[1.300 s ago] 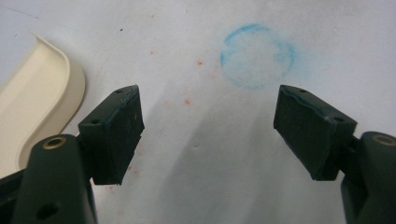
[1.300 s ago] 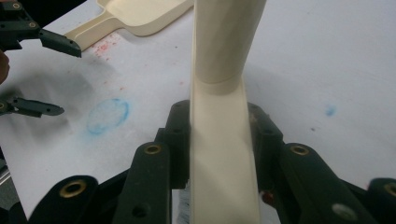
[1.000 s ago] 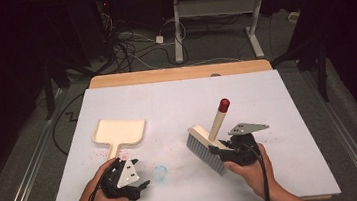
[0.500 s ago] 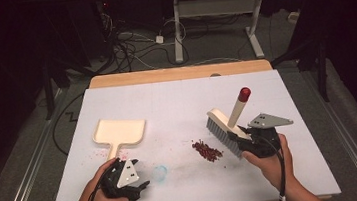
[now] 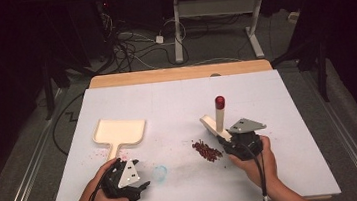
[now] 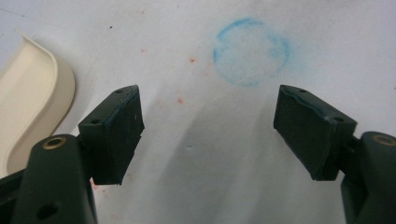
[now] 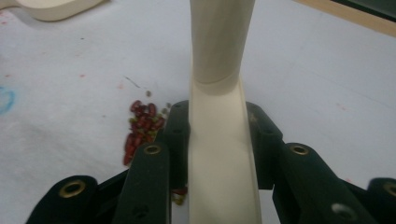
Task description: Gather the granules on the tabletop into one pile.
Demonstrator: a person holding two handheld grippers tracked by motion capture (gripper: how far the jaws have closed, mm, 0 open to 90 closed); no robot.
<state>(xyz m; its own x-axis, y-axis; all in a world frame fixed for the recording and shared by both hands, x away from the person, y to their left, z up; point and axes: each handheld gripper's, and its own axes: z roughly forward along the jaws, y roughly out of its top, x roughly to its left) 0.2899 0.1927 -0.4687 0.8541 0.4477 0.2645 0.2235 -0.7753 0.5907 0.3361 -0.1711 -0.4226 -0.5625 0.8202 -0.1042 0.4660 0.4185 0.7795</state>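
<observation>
1. High view: we see the right gripper clamped on a cream hand brush, whose handle rises behind it to a red tip.
2. A small pile of red beans lies on the white table sheet, just left of that gripper and close beside the brush head.
3. In the right gripper view we look straight along the brush handle; both black jaws press against its sides, and the beans sit just to the left of the jaws (a few greenish ones are mixed in).
4. The left gripper rests near the table's front edge with its jaws spread wide and nothing between them.
5. In the left gripper view we see a faint blue ring drawn on the sheet ahead of the open jaws.
6. The cream dustpan lies flat beyond the left gripper, well apart from the beans, with its handle pointing toward the person.
</observation>
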